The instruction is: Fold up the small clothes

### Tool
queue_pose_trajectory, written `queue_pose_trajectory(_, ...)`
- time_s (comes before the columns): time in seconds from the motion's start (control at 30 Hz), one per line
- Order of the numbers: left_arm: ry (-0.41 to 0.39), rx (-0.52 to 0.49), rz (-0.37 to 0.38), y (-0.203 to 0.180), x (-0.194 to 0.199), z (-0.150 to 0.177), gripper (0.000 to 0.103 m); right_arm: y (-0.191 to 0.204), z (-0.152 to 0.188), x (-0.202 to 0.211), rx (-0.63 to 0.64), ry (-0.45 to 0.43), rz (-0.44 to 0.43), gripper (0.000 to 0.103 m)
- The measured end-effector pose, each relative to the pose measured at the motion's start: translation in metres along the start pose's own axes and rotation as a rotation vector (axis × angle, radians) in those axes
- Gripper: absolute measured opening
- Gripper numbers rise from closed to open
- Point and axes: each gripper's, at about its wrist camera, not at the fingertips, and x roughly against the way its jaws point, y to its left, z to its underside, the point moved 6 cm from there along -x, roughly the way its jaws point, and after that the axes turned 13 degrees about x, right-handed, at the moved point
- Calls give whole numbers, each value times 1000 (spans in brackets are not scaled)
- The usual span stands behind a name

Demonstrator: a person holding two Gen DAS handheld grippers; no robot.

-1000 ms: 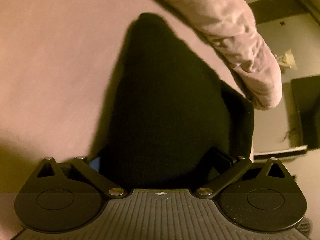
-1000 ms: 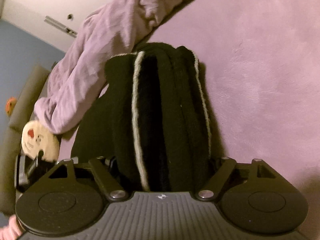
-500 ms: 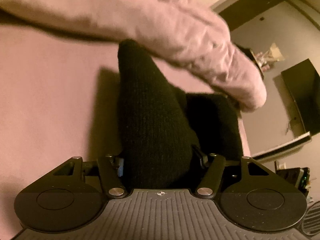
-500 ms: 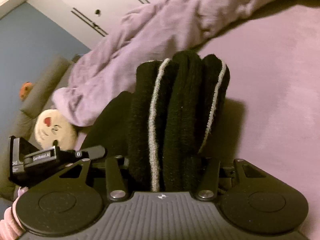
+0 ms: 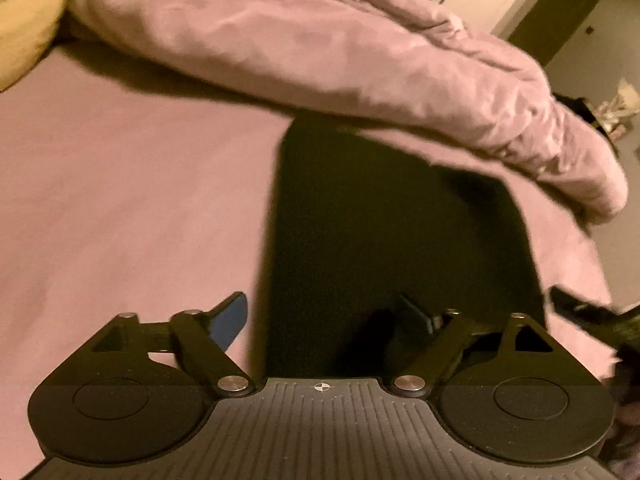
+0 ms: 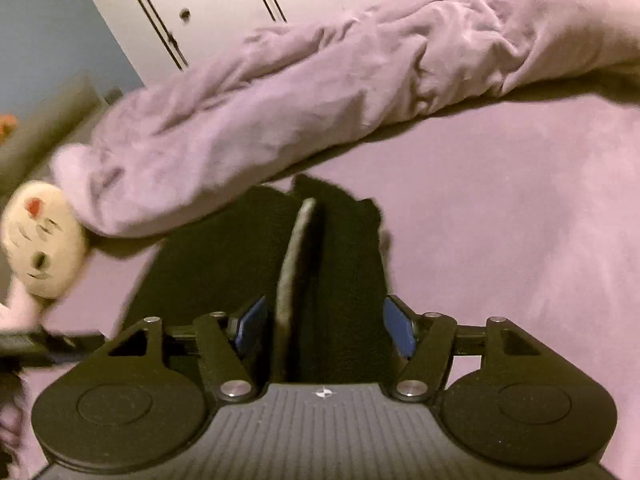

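Fig. — Release after a fold; both wrist views, bed surface.

Your left gripper (image 5: 320, 320): jaws opening, blue pad on the left side clear of the cloth and over bare sheet (image 5: 120, 200). The other finger is lost against the dark fabric, so contact on that side can't be told. The black knit garment (image 5: 380, 240) lies flat on the sheet, running from btwn the fingers up toward the rumpled pink duvet (image 5: 360, 52), its far edge tucked into the duvet's shadow.

Your right gripper (image 6: 324, 328): jaws opening too, both blue pads showing w/ a gap to the cloth on each side. The garment (image 6: 340, 280) is btwn them but not pinched; here it's bunched in thick upright folds w/ a pale trim stripe (image 6: 294, 264) along one edge. That bunching suggests the layers were gathered at this end so both ends could be carried over together.

Judgement: fold is laid down, you're letting go. Right end looks lumpy, prob. needs flattening.

Bkgd: plush toy (image 6: 40, 240) at the bed's edge, wardrobe doors (image 6: 240, 8) behind; neither in the way.
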Motion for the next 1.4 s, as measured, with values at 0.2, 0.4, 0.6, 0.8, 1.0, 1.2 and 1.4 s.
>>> queue_pose_trajectory(0.2,14,-43,-107,29,21,43,92,22,40,25,-21,33,-58,65)
queue_pose_trajectory(0.4,89,36,-103,36,14,59,94,20,59,-6,-217,114,-171,50)
queue_pose_trajectory(0.6,96,37,-119,29,11,61,95,38,52,-7,-69,124,-112,33)
queue_pose_trajectory(0.8,123,17,-129,21,3,68,97,43,47,-2,193,65,74,32)
queue_pose_trajectory(1.0,140,49,-149,26,-6,75,99,34,63,-15,211,39,107,38)
queue_pose_trajectory(1.2,137,46,-165,25,-1,80,99,36,68,8,229,16,153,53)
queue_pose_trajectory(1.4,133,42,-171,26,4,86,99,41,74,7,269,39,198,54)
